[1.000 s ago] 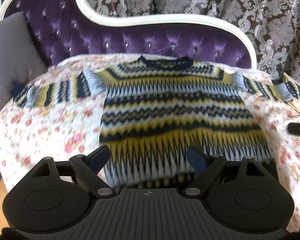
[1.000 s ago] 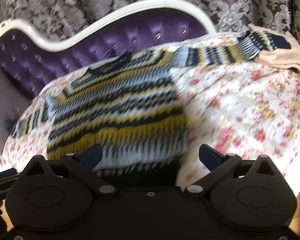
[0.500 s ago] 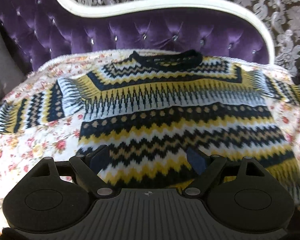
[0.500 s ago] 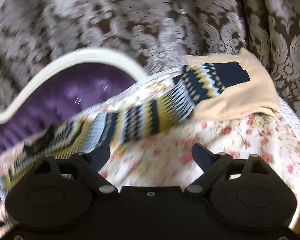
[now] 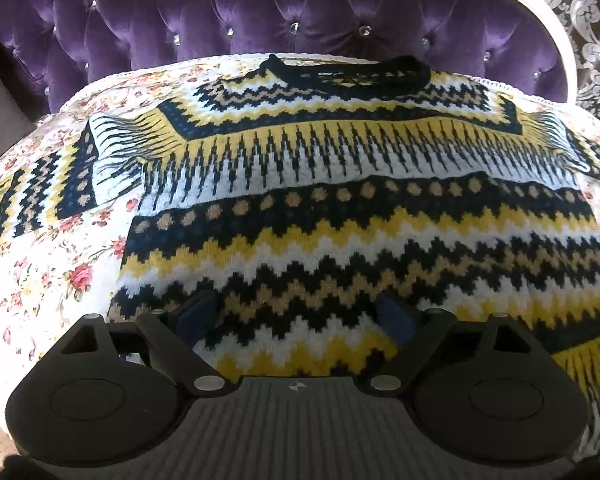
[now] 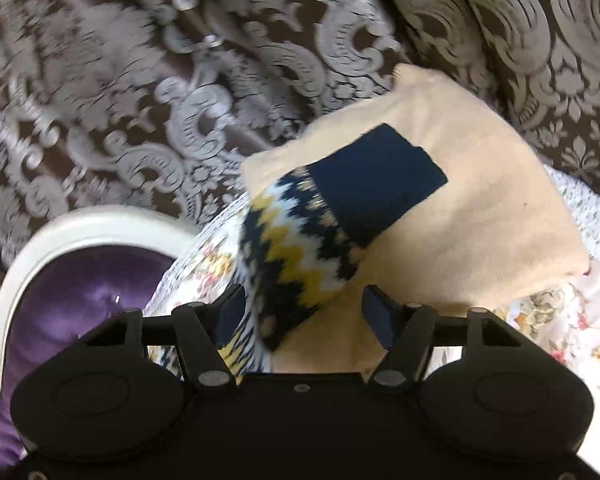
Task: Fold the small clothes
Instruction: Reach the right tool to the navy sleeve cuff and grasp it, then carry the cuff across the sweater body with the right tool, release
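**Patterned sweater spread on sofa; both grippers over it**

Item 1. Sweater [image 5: 340, 208]: knitted, in zigzag bands of navy, yellow, white and tan, with a dark collar [image 5: 346, 74]. It is laid flat, front up, on a floral sheet [image 5: 48, 280] spread over a purple tufted sofa [image 5: 260, 20] with a white frame. The collar is seen far ahead of the left fingers; one sleeve [image 5: 40, 188] is stretched out ahead and to the left of them.

Item 2. Left gripper [image 5: 298, 316]: held over the lower body of the sweater, jaws widely spread and opening. Knit is seen between and beyond the blue fingertips [image 5: 196, 314], but nothing is clamped; whether the tips touch the fabric cannot be told.

Item 3. Right gripper [image 6: 302, 310]: positioned at the other sleeve [image 6: 300, 256], jaws closing. The sleeve is seen running between the fingers, close to the left fingertip [image 6: 232, 312] and apart from the right one; it is not yet pinched. The navy cuff [image 6: 380, 180] is found ahead of the fingers, resting on a beige cushion [image 6: 480, 220].

Item 4. Brown damask curtain [image 6: 180, 80]: hung behind the sofa, beyond both grippers. The right wrist view is motion-blurred.
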The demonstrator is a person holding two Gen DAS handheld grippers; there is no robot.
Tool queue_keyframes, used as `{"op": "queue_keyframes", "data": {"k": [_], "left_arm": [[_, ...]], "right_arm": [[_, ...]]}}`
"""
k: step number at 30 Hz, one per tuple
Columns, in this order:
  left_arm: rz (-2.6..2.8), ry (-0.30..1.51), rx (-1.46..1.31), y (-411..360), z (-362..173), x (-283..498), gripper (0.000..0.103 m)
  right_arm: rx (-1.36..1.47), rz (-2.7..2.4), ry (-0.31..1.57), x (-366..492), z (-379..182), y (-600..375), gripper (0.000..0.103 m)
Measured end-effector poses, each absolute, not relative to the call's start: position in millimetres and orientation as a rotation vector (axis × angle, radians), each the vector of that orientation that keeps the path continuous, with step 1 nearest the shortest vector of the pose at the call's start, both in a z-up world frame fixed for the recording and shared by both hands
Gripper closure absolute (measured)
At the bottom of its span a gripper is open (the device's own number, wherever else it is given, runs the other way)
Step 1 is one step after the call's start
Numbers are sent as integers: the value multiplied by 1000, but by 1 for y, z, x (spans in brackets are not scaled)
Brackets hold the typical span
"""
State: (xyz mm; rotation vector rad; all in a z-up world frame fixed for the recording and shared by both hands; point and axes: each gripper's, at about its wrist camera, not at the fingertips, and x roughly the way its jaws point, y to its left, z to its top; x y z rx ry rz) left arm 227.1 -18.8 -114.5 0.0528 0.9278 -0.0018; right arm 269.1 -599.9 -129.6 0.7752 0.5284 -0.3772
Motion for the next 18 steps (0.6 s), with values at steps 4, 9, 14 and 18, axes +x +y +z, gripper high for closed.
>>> {"op": "queue_keyframes", "data": {"k": [4,9,14,18], "left_arm": [[2,933,49,-17,-116,231,6],[5,932,40,-18,-117,232,4],[-10,915,36,-15,-119,233,2],[-17,900,35,-15,-119,230,3]], "right_arm": [[811,-378,487,275,-135,-608,53],[688,-387,507,286,-115,-593,78],[559,-278,459,293,-61,-545,85],[457,-98,437,311,-18,-475,85]]}}
